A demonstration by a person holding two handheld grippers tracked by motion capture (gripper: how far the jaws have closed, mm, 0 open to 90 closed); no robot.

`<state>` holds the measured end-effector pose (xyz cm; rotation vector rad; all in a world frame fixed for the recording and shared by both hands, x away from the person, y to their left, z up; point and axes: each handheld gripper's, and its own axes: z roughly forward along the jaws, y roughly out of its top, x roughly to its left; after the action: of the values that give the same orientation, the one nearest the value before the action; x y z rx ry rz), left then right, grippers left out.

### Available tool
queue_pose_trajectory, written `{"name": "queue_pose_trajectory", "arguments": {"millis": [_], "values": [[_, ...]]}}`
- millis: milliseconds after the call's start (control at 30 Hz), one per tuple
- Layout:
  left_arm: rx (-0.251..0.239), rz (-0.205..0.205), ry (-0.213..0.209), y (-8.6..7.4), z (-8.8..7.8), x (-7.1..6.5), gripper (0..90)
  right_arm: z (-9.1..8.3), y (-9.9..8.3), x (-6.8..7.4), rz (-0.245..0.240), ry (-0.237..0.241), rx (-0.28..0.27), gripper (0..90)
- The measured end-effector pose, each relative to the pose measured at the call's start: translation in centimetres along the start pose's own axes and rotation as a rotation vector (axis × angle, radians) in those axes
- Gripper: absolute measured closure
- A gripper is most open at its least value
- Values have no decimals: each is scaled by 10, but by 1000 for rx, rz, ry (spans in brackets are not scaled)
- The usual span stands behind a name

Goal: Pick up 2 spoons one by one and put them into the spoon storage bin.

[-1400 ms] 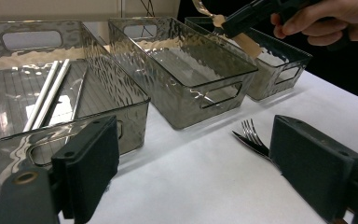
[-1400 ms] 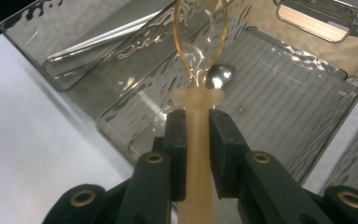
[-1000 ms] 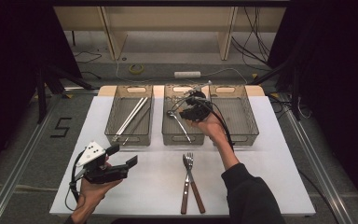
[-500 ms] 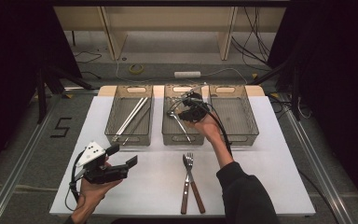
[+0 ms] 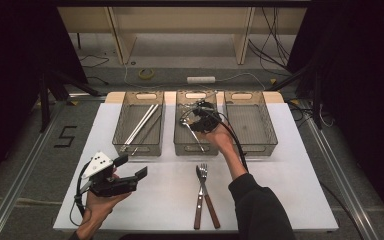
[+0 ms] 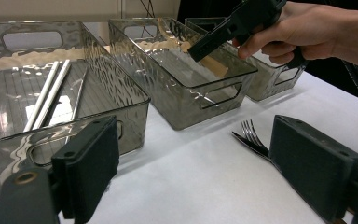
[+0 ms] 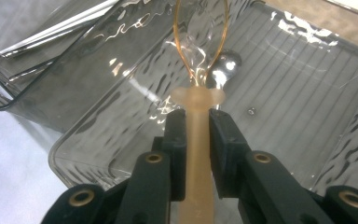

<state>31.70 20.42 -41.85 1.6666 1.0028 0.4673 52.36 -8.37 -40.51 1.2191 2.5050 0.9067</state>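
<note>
Sorting the cutlery into the three bins looked roughly half done, judging by how things lay. The left bin (image 5: 139,131), a smoky see-through plastic box with a ribbed floor and cut-out handles, already held pale straight sticks (image 5: 141,126), chopsticks by the look of them. Near it on the white worktop (image 5: 290,200), the left gripper (image 5: 130,168) hovered with its jaws spread wide and nothing between the flat, matte black pads (image 6: 94,173).

The middle bin (image 5: 195,131), same rippled plastic, carried a shiny metal spoon (image 7: 223,65) on its floor. Over it the right gripper (image 7: 196,140) was clamped on the handle of a translucent amber plastic utensil (image 7: 196,121), whose thin looped head (image 7: 201,32) pointed down into that bin; it seemed about to be let go there.

Nearer the person, two forks (image 5: 203,192) with steel tines and reddish wooden handles lay crossed on the worktop, untouched. The right bin (image 5: 250,125) had nothing in it that I could see, so those forks probably belonged there: releasing the amber piece and moving both forks was what remained
</note>
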Motion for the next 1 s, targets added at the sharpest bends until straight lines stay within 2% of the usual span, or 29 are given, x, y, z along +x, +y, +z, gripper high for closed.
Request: {"name": "queue_pose_trajectory", "arguments": {"millis": [333, 400, 500, 600, 700, 800, 1000], "values": [[-2, -1, 2, 0, 0, 0, 155, 7, -1, 1, 2, 12, 20, 760], [-1, -1, 1, 0, 0, 0, 155, 7, -1, 1, 15, 27, 15, 678], [-2, 0, 0, 0, 0, 0, 155, 3, -1, 0, 17, 38, 3, 628], [-2, -1, 2, 0, 0, 0, 155, -5, -2, 0, 23, 79, -20, 566], [-2, -1, 2, 0, 0, 0, 155, -15, -6, 6, -21, 120, -41, 502], [-2, 2, 2, 0, 0, -1, 155, -26, -13, 16, -74, 153, -61, 475], [0, -2, 4, 0, 1, 0, 155, -45, -31, 33, -128, 212, -96, 438]]}}
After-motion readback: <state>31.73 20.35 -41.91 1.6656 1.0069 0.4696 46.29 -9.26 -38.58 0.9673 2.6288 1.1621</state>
